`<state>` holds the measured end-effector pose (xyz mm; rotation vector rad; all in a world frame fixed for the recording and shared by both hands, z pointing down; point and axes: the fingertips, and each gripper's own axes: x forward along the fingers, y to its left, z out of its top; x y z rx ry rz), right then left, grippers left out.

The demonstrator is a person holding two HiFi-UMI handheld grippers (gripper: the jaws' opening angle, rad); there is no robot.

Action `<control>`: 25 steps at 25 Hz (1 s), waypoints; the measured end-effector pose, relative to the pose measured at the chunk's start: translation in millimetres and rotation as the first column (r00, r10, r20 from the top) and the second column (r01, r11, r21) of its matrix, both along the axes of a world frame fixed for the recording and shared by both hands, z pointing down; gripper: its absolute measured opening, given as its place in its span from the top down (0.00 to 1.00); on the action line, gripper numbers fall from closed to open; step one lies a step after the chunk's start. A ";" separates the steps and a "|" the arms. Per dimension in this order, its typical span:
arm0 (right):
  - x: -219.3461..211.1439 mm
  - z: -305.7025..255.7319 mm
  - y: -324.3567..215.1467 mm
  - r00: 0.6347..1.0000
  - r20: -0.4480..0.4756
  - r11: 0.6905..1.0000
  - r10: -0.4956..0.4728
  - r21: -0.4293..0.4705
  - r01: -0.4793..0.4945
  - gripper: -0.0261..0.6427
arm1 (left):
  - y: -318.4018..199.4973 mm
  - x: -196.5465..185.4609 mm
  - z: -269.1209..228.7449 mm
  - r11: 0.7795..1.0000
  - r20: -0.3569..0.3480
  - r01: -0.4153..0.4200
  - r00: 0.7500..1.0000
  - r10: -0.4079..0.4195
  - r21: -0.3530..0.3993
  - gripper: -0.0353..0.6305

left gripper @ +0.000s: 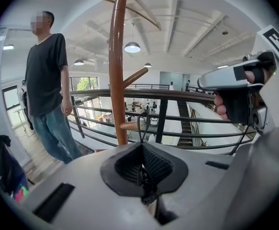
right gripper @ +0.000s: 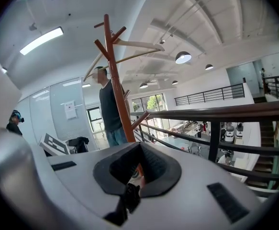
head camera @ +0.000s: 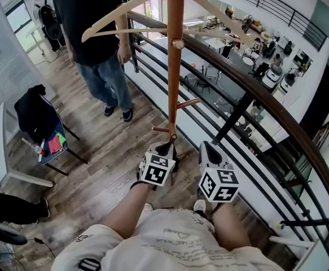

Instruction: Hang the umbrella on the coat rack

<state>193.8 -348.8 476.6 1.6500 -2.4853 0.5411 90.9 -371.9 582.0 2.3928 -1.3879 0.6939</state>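
Observation:
The brown coat rack pole (head camera: 175, 66) stands right in front of me by the railing, with short pegs low on it. My left gripper (head camera: 167, 148) is at the pole's lower part, just under a short peg (head camera: 160, 130). It is shut on a thin black loop cord (left gripper: 140, 128) that rises from its jaws to that peg (left gripper: 129, 126); whether the cord is over the peg I cannot tell. The umbrella's body is hidden under the gripper. My right gripper (head camera: 208, 148) hovers beside the left one, shut, with nothing seen in it (right gripper: 137, 176).
A dark metal railing (head camera: 249, 89) runs right behind the rack, with a drop to a lower floor beyond. Wooden hangers (head camera: 124, 16) hang at the rack's top. A person in a black shirt (head camera: 96, 38) stands to the left. A chair with clothes (head camera: 40, 123) is farther left.

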 end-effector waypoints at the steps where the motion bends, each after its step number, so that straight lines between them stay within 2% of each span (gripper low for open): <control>1: 2.4 0.7 1.1 1.000 -0.004 1.000 0.006 -0.001 -0.006 0.96 | -0.4 1.4 2.3 1.000 0.006 -0.006 1.000 0.006 -0.007 0.94; 6: 22.2 -1.1 4.6 0.998 -0.034 0.998 0.055 0.011 -0.055 0.96 | -4.0 3.9 8.2 1.000 0.013 -0.002 1.000 0.003 -0.017 0.94; 11: 39.4 2.0 6.3 0.994 -0.014 0.994 0.105 0.001 -0.105 0.96 | -7.8 3.4 8.9 1.000 0.014 0.013 1.000 -0.013 -0.005 0.94; 15: 38.6 5.9 10.9 0.993 -0.014 0.993 0.116 -0.009 -0.116 0.96 | -7.0 -5.0 4.4 0.999 0.011 0.038 0.999 -0.038 0.001 0.94; 25: 37.9 12.6 12.8 0.990 -0.016 0.990 0.139 -0.014 -0.139 0.96 | -18.5 -8.0 11.7 1.000 0.024 0.018 1.000 -0.018 0.001 0.94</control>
